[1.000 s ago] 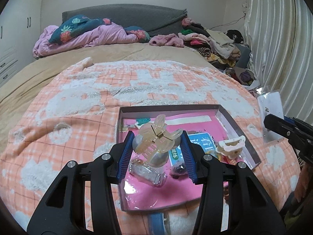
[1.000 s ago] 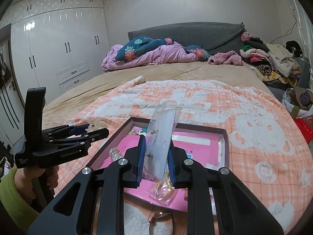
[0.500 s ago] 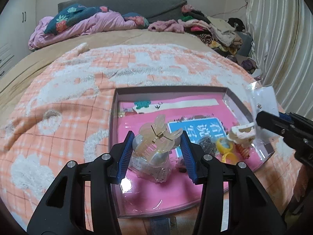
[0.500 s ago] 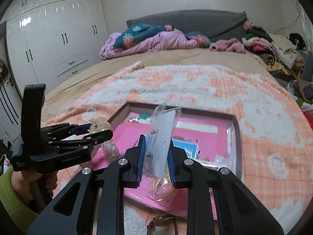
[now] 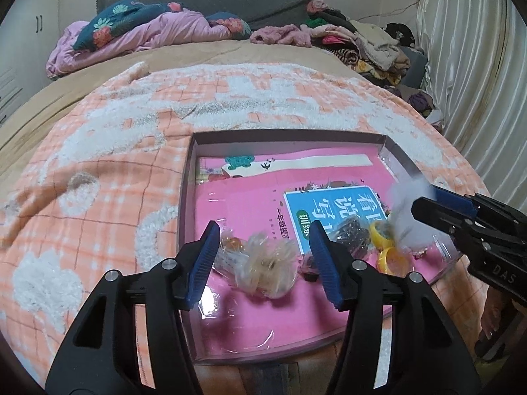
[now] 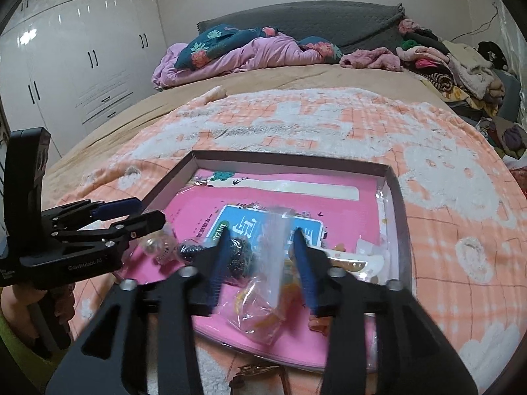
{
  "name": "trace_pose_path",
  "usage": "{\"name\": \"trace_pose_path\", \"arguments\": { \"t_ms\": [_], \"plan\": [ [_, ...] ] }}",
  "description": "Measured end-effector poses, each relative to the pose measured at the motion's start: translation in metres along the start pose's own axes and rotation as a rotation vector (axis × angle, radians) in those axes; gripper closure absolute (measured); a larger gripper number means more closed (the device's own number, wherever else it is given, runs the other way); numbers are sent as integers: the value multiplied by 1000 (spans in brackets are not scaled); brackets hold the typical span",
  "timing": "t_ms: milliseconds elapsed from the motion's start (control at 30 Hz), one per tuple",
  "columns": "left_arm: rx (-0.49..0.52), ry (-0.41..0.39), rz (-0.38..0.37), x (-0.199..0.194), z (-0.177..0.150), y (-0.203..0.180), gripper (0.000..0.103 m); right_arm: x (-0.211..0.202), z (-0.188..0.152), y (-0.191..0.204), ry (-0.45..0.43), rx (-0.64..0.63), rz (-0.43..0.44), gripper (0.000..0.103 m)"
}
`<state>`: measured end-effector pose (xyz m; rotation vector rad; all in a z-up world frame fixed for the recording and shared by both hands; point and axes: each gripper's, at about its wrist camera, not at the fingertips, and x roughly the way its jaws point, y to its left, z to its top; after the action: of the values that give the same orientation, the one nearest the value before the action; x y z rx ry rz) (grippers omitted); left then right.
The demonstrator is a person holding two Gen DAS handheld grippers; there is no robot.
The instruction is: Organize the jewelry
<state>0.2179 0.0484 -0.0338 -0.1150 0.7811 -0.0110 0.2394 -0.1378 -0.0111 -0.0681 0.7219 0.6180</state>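
Observation:
A shallow grey-rimmed tray (image 5: pixel 286 135) (image 6: pixel 290 159) lined with a pink book lies on the orange-and-white blanket. My left gripper (image 5: pixel 263 260) hangs low over its near left part, jaws opening. A beige claw clip (image 5: pixel 268 268), blurred, sits loose between the blue pads without touching them. My right gripper (image 6: pixel 260 260) is over the tray's near right, jaws opening too, and a clear plastic packet (image 6: pixel 273 250) slips, blurred, between its fingers. Each gripper shows in the other's view: the right gripper (image 5: pixel 425 204) and the left gripper (image 6: pixel 150 210).
In the tray lie yellow rings (image 5: pixel 392 256), a black beaded piece (image 6: pixel 240 253), a white clip (image 6: pixel 355 263) and small bagged items. Heaped clothes (image 5: pixel 362 42) and a purple duvet (image 5: pixel 148 33) lie at the bed's head. A curtain (image 5: pixel 477 65) hangs right, wardrobes (image 6: pixel 82 49) stand left.
Both grippers have sunk closer to the tray and their jaws have parted. The claw clip and the clear packet, gripped before, are now loose and blurred between the pads.

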Motion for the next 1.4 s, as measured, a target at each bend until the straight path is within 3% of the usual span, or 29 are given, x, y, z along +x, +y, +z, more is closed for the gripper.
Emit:
{"name": "trace_pose_path", "arguments": {
  "t_ms": [133,333,467,600,900,1400],
  "plan": [
    [-4,-9,3,-4,1,2,50,-10,2,-3,-21,16,1,46],
    [-11,-34,19,-16,4,6,36,-30,1,-12,-59,55,-12,28],
    [-29,-55,51,-26,7,10,14,-44,2,-16,-81,71,-22,15],
    [-30,-97,93,-41,11,11,10,-55,2,-16,-97,66,-34,12],
    [-44,-164,91,-79,14,7,10,-82,4,-10,-146,49,-34,12],
    [-39,-198,88,-122,0,-2,10,-128,-2,7,-198,39,-7,12]
  ]
}}
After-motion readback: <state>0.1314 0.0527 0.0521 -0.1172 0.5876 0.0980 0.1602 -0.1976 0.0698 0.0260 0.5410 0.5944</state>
